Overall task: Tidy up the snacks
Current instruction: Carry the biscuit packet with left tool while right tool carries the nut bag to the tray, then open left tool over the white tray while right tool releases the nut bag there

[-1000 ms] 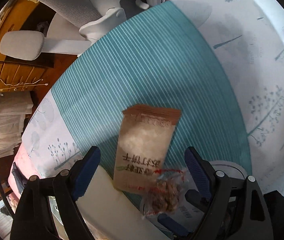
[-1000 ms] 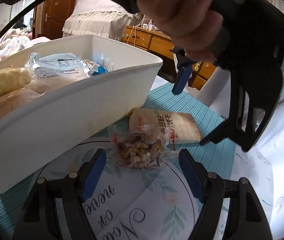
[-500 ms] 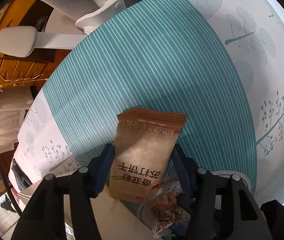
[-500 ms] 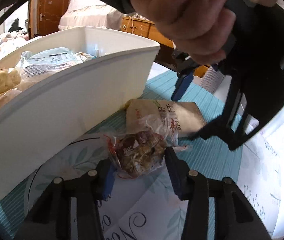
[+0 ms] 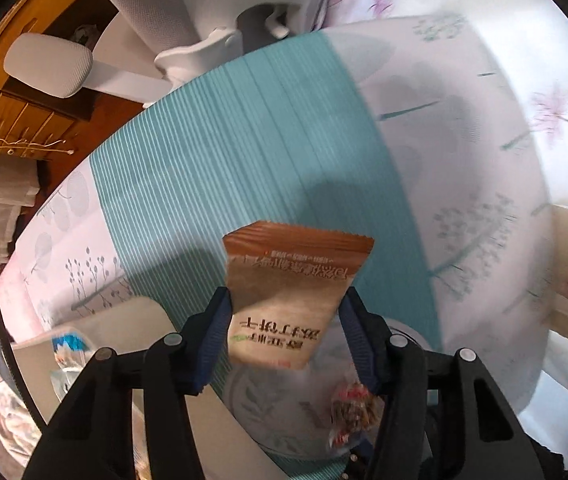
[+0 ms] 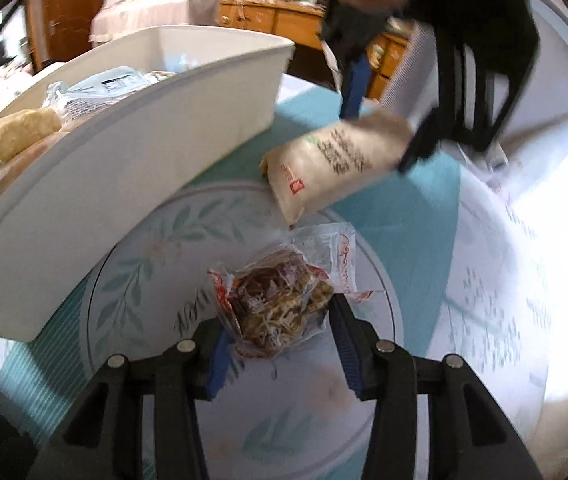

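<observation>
We hold the brown cracker packet (image 5: 288, 300) clamped in our left gripper (image 5: 284, 344), the clear nut packet (image 6: 280, 304) in our right gripper (image 6: 280, 344), right of the white bin (image 6: 132, 168).

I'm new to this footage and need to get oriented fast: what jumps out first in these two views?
The brown cracker packet is pinched in the left gripper, lifted above the teal striped cloth. The right gripper clamps a clear bag of mixed snack over the leaf-patterned round mat. Beside it sits a white bin already holding wrapped snacks.
</observation>
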A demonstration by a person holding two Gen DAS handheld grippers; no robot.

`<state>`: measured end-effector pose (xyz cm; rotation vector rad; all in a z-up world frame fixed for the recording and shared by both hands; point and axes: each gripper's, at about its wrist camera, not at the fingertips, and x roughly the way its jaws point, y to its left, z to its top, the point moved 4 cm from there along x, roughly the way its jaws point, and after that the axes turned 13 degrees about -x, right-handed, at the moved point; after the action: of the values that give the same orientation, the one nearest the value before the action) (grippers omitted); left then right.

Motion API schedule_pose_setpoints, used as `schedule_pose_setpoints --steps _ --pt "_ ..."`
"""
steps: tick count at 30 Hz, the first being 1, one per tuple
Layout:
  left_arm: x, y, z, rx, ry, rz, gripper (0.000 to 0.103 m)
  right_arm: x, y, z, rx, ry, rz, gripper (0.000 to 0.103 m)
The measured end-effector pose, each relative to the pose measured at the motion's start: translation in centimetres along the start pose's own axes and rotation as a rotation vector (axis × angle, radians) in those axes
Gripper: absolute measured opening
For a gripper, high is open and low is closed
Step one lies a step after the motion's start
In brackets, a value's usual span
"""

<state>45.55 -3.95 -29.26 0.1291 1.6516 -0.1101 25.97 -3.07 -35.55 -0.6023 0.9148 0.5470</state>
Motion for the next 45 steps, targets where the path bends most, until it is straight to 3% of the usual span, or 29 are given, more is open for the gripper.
schedule_pose_setpoints --steps 8,17,26,36,38,40,41,42,45 --pt "-7.6 0.7 -5.3 -0.027 -0.067 -0.149 0.049 -3.8 -0.5 -1.5 0.219 0.061 -0.018 0.046" --pt "-15.1 4.7 -11.5 -0.090 -0.178 -0.207 0.049 -9.9 0.0 0.9 0.335 -0.005 -0.055 0.046" --pt "-17.9 12.8 -18.3 -0.221 -0.228 -0.220 0.049 -14.5 2.9 5.8 0.352 -0.123 -0.028 0.046" --pt "-18.4 20.7 -23.5 -0.329 -0.280 -0.285 0.050 -15.7 7.3 10.8 0.356 -0.189 0.036 0.046" --pt "-18.1 22.2 -24.1 -0.350 -0.294 -0.298 0.052 -15.7 7.9 11.9 0.360 -0.200 0.030 0.046" --pt "-18.1 23.2 -24.7 -0.365 -0.309 -0.298 0.066 -15.6 8.1 12.6 0.369 -0.200 0.017 0.047" --pt "-18.1 23.8 -25.1 -0.375 -0.327 -0.296 0.079 -15.5 8.2 12.9 0.387 -0.194 0.023 0.047" --pt "-18.2 24.4 -25.4 -0.387 -0.353 -0.286 0.086 -15.4 8.2 13.0 0.401 -0.191 0.030 0.050" --pt "-17.7 25.8 -26.6 -0.415 -0.401 -0.257 0.087 -15.6 8.6 12.6 0.462 -0.180 0.042 0.070"
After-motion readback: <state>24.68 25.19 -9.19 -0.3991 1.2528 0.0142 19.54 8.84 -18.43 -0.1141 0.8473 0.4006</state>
